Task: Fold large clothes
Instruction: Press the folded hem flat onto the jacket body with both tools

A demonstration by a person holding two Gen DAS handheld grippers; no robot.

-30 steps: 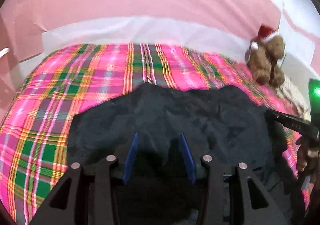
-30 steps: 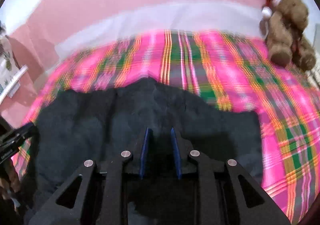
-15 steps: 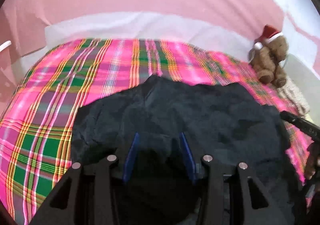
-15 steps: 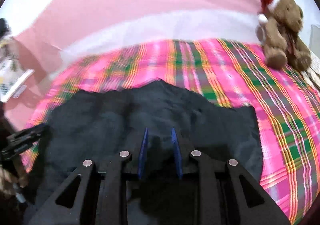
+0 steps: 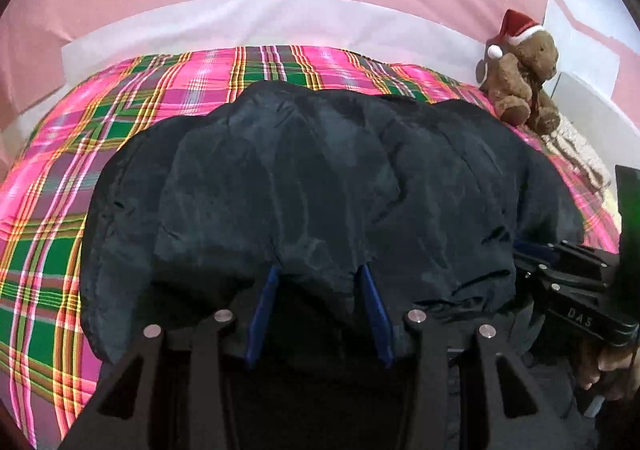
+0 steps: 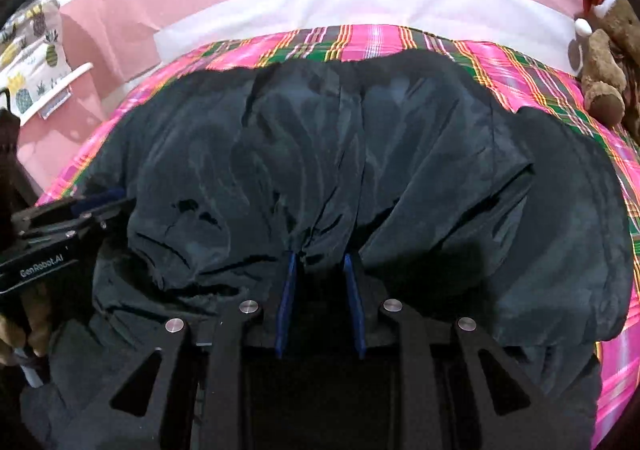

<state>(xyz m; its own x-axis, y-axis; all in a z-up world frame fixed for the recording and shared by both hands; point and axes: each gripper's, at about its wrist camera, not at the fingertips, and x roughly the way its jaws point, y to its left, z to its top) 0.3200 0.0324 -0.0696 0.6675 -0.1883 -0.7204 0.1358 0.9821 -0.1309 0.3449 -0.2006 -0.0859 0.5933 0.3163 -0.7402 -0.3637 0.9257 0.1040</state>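
Garment: dark jacket (image 5: 320, 178) spread on plaid bed cover (image 5: 60, 178), near teddy bear (image 5: 520, 78)
Left gripper (image 5: 320, 282): jaws clenched on jacket's near edge
Right gripper (image 6: 320, 266): jaws clenched on bunched jacket fabric

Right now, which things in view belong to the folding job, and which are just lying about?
Part of the job:
- dark garment
- left gripper, clamped on its edge
- right gripper, clamped on its edge
- plaid bedspread underneath

Lying about:
- teddy bear in a Santa hat
- pineapple-print cloth
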